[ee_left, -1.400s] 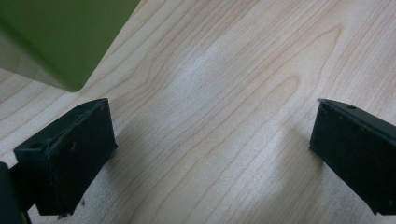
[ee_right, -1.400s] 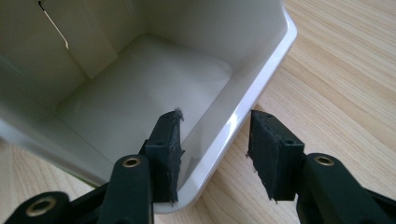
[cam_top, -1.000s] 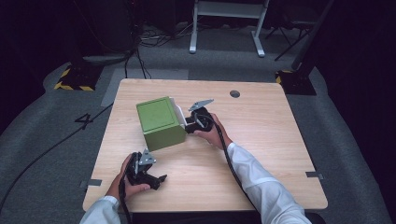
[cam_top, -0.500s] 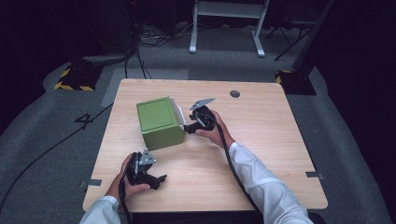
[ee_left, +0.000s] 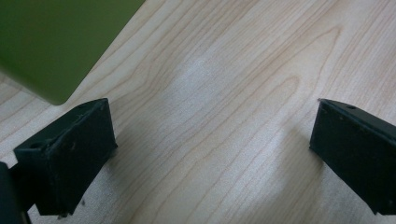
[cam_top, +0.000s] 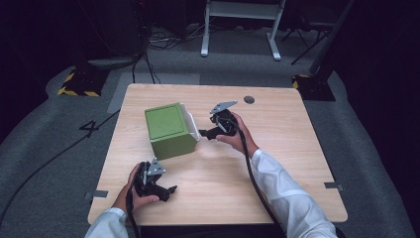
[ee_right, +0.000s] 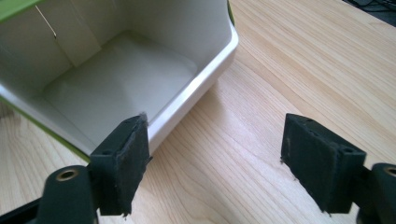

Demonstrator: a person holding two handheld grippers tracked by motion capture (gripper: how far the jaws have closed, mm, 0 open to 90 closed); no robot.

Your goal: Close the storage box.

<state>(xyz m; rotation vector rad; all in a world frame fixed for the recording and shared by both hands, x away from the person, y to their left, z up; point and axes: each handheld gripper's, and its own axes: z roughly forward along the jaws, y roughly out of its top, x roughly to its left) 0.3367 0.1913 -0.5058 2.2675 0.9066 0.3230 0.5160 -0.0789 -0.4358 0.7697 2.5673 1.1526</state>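
A green box point(cam_top: 168, 130) lies on its side on the wooden table point(cam_top: 277, 148), with its white inside point(ee_right: 121, 79) facing right. My right gripper point(cam_top: 204, 134) sits just at that opening, jaws open and empty. In the right gripper view, its left pad point(ee_right: 123, 163) is by the box's white rim, though contact is unclear. My left gripper point(cam_top: 171, 191) rests near the table's front left edge, open, with bare wood between its jaws. In the left gripper view, a green corner of the box point(ee_left: 51, 42) shows at the upper left, apart from the left gripper point(ee_left: 210, 154).
A dark round hole point(cam_top: 249, 99) marks the table's far right area. Beyond the table, a white metal stand point(cam_top: 237, 20) and cables lie on the grey floor. A black cable point(cam_top: 257, 183) trails from the right gripper along the sleeve.
The right gripper has shifted slightly to the right, away from the box's opening. The left gripper and the box have stayed put.
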